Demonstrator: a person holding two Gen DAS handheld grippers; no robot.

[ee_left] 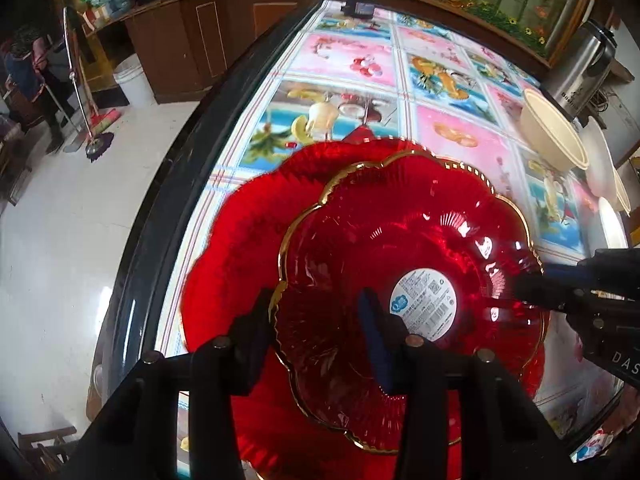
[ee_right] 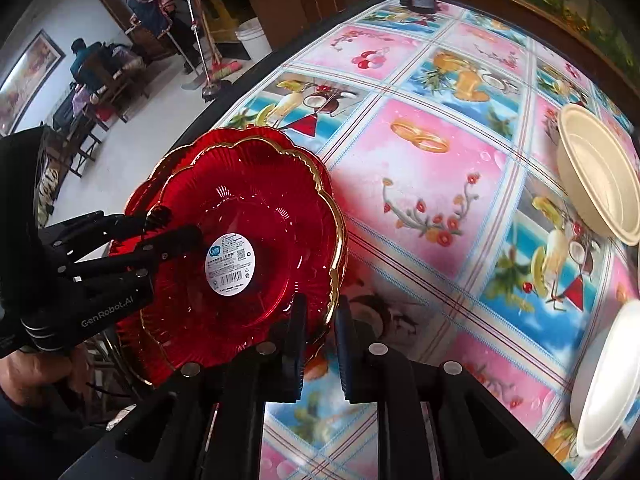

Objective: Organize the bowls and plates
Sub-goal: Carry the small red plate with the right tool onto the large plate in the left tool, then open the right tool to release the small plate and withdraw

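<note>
A red glass plate (ee_left: 380, 240) (ee_right: 256, 200) with a gold scalloped rim and a white label in its middle sits tilted just over a second red plate (ee_left: 240, 232) (ee_right: 256, 134) near the table's left edge. Whether the two touch I cannot tell. My left gripper (ee_left: 316, 326) (ee_right: 172, 226) straddles the upper plate's left wall, one finger inside and one outside, and is shut on it. My right gripper (ee_right: 320, 340) (ee_left: 528, 292) is shut on the same plate's right rim.
The table wears a bright fruit-print cloth (ee_right: 432, 184) and has a black edge (ee_left: 160, 184). Cream bowls (ee_left: 556, 136) (ee_right: 596, 172) and a white bowl (ee_right: 604, 380) stand at the right. A steel urn (ee_left: 576, 68) is beyond them. A person with a mop (ee_right: 148, 8) stands on the floor.
</note>
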